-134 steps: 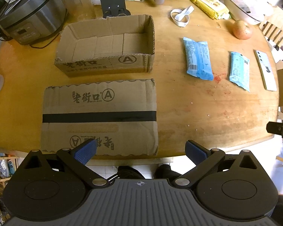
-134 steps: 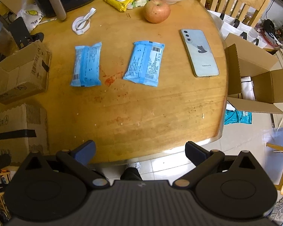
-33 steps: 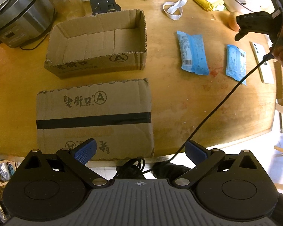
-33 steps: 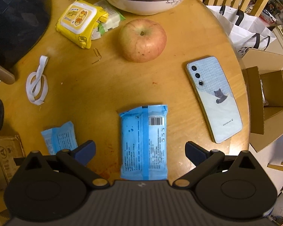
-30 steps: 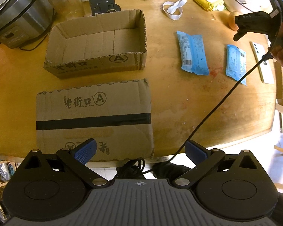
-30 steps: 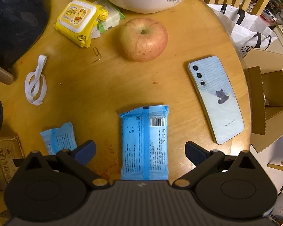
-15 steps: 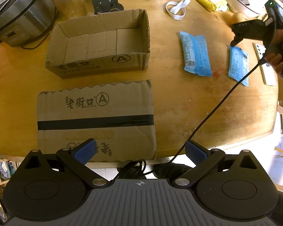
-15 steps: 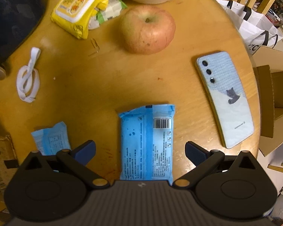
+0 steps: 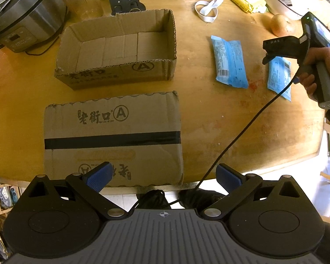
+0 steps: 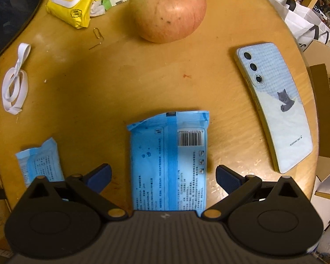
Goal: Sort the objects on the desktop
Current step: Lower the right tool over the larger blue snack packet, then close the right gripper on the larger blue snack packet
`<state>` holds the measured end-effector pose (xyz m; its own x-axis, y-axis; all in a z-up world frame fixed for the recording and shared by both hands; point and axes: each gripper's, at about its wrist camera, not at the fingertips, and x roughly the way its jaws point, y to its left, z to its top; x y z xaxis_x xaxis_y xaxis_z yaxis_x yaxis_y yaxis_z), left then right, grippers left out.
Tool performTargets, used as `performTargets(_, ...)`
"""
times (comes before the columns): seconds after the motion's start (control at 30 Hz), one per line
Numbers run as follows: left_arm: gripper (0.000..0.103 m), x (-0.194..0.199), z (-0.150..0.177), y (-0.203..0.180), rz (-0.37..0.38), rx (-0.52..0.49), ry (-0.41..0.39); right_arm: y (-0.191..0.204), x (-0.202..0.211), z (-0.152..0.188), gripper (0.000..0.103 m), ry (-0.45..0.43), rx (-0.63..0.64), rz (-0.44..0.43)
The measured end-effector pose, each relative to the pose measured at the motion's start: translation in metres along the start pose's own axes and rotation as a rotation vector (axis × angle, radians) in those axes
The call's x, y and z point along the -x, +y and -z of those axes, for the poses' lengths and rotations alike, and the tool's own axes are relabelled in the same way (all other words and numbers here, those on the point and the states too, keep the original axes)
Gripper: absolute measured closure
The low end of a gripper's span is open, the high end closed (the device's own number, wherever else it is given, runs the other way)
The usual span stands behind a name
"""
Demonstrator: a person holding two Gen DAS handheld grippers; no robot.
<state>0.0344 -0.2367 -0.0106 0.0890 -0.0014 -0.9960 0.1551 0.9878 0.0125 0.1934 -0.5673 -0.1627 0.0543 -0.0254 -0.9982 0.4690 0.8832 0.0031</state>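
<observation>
**Right gripper poised over a blue packet**

The right gripper (image 10: 162,176) hangs low over the right blue packet (image 10: 168,165), jaws spread wide with one finger on each side of its width and nothing held. The packet lies flat on the wooden counter (image 10: 121,83), barcode up, its crimped end pointing away. A second blue packet (image 10: 40,160) lies just to its left. Both are soft, glossy film pouches, flat and oblong.

Judged from this, the step in hand is the pick-up of the right packet. The next move calls for lowering until the pads (image 10: 225,179) reach counter level and closing across the short side; thin film can crumple or slip, so a grip near the packet's middle looks safer.

The left gripper (image 9: 162,176) waits at the near counter edge, jaws wide and empty, above a closed, taped carton (image 9: 113,136). Behind it stands an open box (image 9: 118,74) of corrugated card, its floor bare.

Also on the counter: a round, speckled apple (image 10: 168,8), a phone (image 10: 275,107) face down in a pale case, a yellow wipes pack (image 10: 77,2) and a white band (image 10: 15,83), looped. Which go where cannot be told.
</observation>
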Motion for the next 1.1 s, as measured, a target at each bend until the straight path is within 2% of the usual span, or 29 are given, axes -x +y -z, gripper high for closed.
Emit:
performTargets(0.57,0.000,0.001,0.006,-0.001,0.011,-0.012,0.002,0.003,-0.004,0.003,0.000,-0.030,0.007,0.017)
performTargets(0.63,0.000,0.001,0.006,0.000,0.012,-0.014,0.002,0.003,-0.003,0.004,0.002,-0.031,0.006,0.017)
performTargets(0.67,0.000,0.001,0.007,0.000,0.012,-0.014,0.002,0.003,-0.002,0.004,0.007,-0.032,0.006,0.016)
performTargets(0.73,0.000,0.001,0.008,0.001,0.014,-0.011,0.004,0.003,0.001,0.004,0.019,-0.044,0.006,0.014)
performTargets(0.77,0.000,0.001,0.008,0.002,0.014,-0.009,0.005,0.003,0.003,0.004,0.029,-0.048,0.003,0.008)
performTargets(0.8,0.000,0.001,0.008,0.002,0.014,-0.008,0.006,0.003,0.004,0.004,0.032,-0.051,-0.001,0.003)
performTargets(1.1,0.000,0.001,0.009,0.003,0.020,-0.018,0.001,0.006,0.006,0.002,0.036,-0.057,0.007,0.012)
